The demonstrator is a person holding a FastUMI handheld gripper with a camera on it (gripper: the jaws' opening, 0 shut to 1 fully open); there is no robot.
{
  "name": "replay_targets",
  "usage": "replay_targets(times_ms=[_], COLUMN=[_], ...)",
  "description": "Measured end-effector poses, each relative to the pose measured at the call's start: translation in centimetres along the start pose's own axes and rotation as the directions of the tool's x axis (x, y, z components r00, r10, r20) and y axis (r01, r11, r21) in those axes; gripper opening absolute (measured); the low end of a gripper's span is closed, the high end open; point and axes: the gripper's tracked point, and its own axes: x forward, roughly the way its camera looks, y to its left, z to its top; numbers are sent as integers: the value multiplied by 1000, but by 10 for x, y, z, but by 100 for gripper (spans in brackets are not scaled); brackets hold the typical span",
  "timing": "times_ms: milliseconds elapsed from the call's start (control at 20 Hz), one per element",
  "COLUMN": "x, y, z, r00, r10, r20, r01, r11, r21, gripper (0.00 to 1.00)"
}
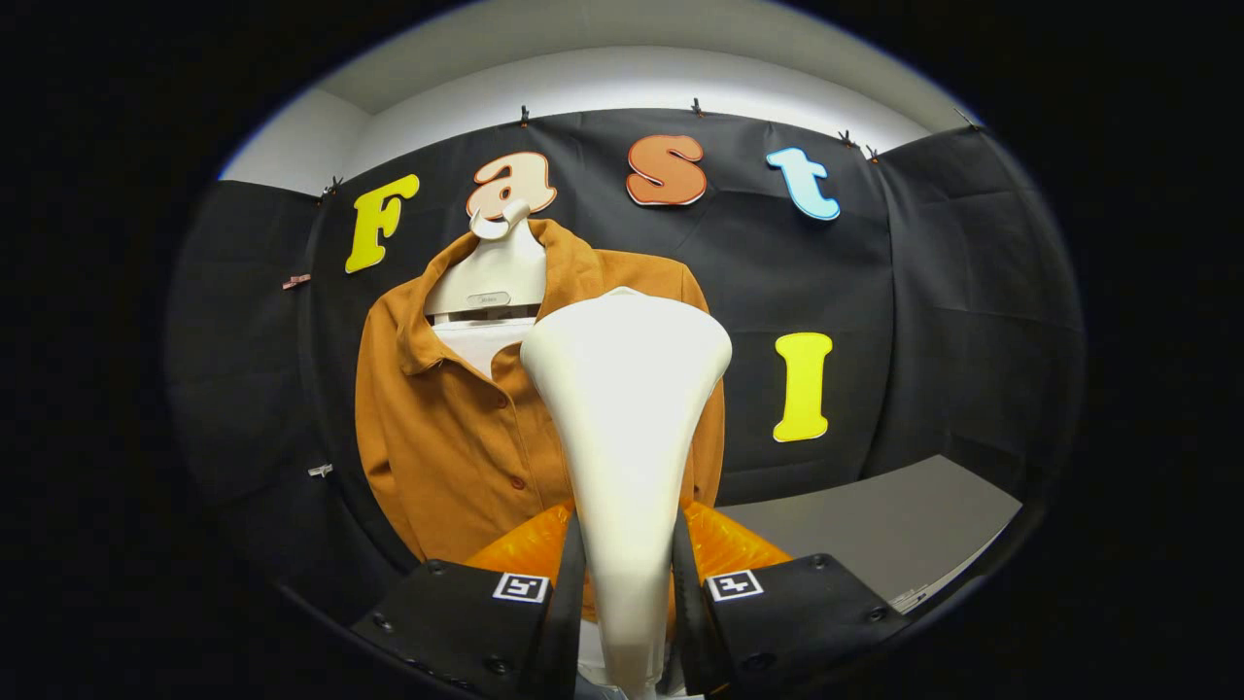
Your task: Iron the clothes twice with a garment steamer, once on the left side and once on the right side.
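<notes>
The gripper [627, 583] pinches the steamer [627, 408] by its upright handle, head facing the shirt [447, 437] hanging just beyond, slightly left.

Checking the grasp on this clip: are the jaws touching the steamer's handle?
Touching. In the gripper view, both fingers press against the sides of the white steamer handle, no gap showing; the gripper is clamped on it.

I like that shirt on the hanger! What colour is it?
The shirt is orange-brown, plain, with matching buttons. It shows best in the gripper view, beyond the steamer head.
</notes>
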Motion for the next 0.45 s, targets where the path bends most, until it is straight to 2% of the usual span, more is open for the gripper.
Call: replay_targets(times_ms=[450], x=[-1], y=[1], z=[0], r00=[1000], r10=[-3], r20=[-6], r01=[3], r11=[1000], r21=[0], gripper=[44])
